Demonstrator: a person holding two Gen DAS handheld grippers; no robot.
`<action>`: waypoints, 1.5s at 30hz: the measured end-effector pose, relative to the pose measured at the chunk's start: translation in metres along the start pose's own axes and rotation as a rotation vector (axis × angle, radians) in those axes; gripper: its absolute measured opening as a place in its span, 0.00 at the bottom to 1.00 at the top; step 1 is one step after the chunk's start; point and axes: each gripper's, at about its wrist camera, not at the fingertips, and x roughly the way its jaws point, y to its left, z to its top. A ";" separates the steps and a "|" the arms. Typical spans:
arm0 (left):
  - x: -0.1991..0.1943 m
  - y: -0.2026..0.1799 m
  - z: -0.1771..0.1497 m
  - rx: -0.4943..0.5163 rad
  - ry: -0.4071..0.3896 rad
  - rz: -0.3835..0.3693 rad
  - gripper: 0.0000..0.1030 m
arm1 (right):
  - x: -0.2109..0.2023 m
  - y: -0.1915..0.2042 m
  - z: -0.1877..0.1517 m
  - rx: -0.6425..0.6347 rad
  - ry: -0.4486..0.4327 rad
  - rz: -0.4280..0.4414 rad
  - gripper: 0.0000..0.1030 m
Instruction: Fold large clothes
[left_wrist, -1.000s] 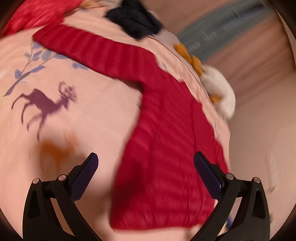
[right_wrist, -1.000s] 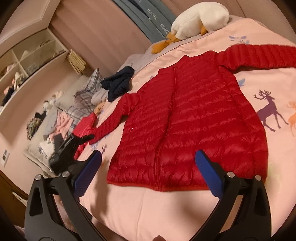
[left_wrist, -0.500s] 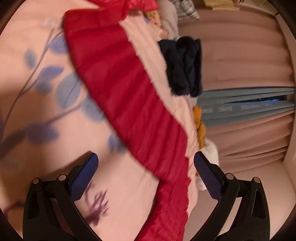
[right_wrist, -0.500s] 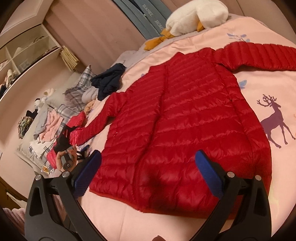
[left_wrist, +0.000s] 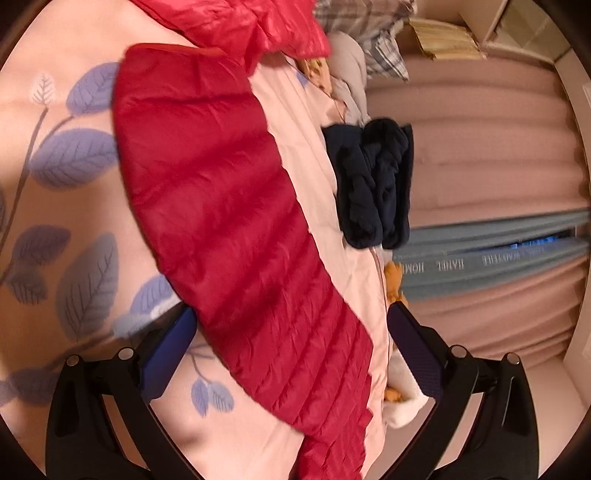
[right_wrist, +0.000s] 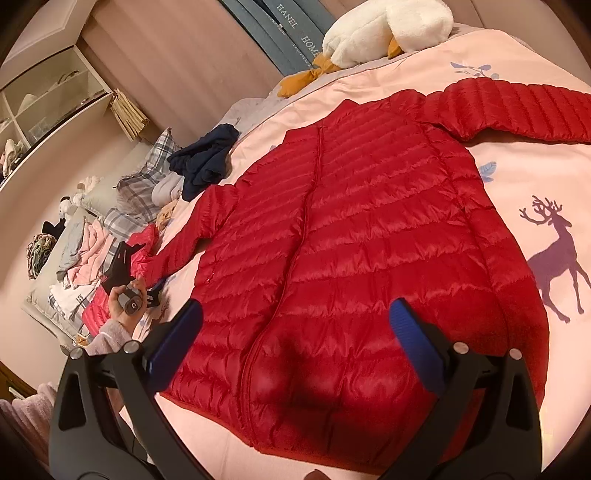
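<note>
A red quilted down jacket (right_wrist: 351, 251) lies flat and front up on the pink bedspread (right_wrist: 535, 192), both sleeves spread out. My right gripper (right_wrist: 295, 332) is open and empty, just above the jacket's hem. My left gripper (left_wrist: 288, 332) is open and empty, with the jacket's left sleeve (left_wrist: 221, 206) lying between its fingers; the sleeve's cuff is at the far end. The left gripper also shows in the right wrist view (right_wrist: 127, 284), held in a hand by that cuff.
A dark navy garment (right_wrist: 205, 160) lies on the bed near the jacket's shoulder. A white plush duck (right_wrist: 384, 29) sits at the bed's head. A pile of clothes and plaid pillows (right_wrist: 96, 236) lies at the left, with another red garment (left_wrist: 258, 26).
My left gripper has swung from over the jacket body to the left sleeve and come down close to it. My right gripper has moved in lower over the hem.
</note>
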 end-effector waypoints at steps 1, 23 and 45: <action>-0.003 0.003 0.002 -0.023 -0.017 -0.005 0.99 | 0.000 0.000 0.001 -0.003 -0.002 -0.003 0.98; 0.017 0.017 0.004 0.013 -0.003 0.144 0.11 | 0.010 0.000 0.003 -0.034 0.002 -0.055 0.98; 0.033 -0.233 -0.295 1.363 0.077 0.265 0.11 | -0.045 -0.031 -0.009 0.037 -0.097 -0.040 0.98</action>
